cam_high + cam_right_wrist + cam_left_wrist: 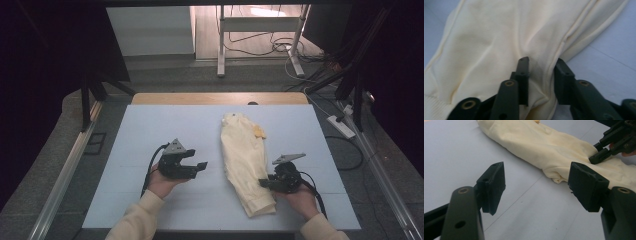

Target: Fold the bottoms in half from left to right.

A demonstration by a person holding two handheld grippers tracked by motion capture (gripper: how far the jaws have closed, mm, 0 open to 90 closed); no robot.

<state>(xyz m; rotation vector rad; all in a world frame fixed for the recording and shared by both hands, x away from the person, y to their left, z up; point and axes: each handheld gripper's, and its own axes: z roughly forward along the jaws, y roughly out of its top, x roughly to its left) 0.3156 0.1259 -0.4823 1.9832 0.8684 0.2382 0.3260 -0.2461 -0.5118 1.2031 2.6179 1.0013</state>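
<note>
We pinch fold of cream garment [499,37] in right gripper [540,75]; left gripper [536,182] wide, empty, just beside garment. Garment bunched lengthwise on table [150,130]; folding barely begun.

A white power strip [341,126] lies on the grey floor, well beyond the right gripper. Cables [280,47] tangle around a white metal stand [260,25] far ahead of both grippers.

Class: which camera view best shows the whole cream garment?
The high view: the cream garment lies full length on the table. The left gripper view shows it at a slant, partly cropped; the right gripper view, a close fold between that gripper's jaws.
</note>
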